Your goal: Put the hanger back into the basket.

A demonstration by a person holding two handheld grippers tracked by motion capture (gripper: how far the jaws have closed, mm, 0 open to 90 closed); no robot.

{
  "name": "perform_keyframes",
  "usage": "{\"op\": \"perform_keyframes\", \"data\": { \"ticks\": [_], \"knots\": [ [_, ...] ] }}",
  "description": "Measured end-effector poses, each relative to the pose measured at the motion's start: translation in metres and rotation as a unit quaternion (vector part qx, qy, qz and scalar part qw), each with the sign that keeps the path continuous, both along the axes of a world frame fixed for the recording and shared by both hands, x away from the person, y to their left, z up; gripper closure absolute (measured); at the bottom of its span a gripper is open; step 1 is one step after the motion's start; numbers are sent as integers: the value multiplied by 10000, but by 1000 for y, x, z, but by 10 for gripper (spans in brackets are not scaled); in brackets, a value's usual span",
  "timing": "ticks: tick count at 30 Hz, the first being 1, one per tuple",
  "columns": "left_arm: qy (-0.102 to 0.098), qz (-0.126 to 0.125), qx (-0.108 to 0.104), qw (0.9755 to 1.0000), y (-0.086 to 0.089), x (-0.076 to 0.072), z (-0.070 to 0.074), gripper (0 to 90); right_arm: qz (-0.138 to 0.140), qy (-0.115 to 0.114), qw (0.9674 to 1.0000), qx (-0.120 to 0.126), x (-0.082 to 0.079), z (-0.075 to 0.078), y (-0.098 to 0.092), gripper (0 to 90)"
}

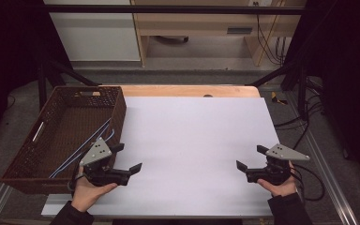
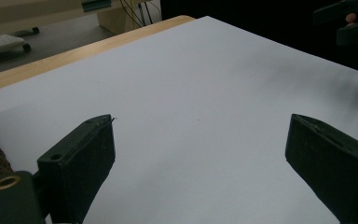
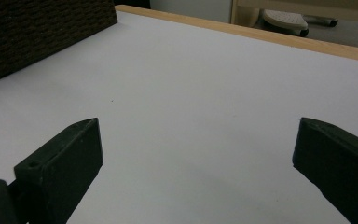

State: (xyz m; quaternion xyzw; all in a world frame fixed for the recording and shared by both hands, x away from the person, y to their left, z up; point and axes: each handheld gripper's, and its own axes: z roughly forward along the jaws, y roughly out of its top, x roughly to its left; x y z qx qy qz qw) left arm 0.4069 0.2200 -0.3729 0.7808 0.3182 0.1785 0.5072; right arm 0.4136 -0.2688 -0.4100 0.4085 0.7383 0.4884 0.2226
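basically both grippers, left gripper [image 1: 130, 158] and right gripper [image 1: 250, 157], jaws wide, empty; blue rods [image 1: 82, 149] in basket [image 1: 118, 110] look light, stiff, grab mid-length.

On the bench [image 1: 192, 90] lies a sheet [image 1: 192, 140] covering most of its top, with a strip of bench exposed along the far edge. A basket [image 1: 61, 136] sits at the left end, partly overhanging the bench's left side, and holds cables [image 1: 82, 149] running from its near left corner toward its right wall. My left gripper [image 1: 127, 157] is just right of the basket's near corner over the sheet, and my right gripper [image 1: 252, 158] is well apart from it, near the sheet's right edge, jaws facing inward.
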Motion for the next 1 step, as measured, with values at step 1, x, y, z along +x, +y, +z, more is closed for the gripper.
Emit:
{"op": "perform_keyframes", "data": {
  "ticks": [1],
  "knots": [
    [25,-22,-8,10000,1,1,-1,88,-3,2,10000,-5,0,0,0,19]
  ]
}}
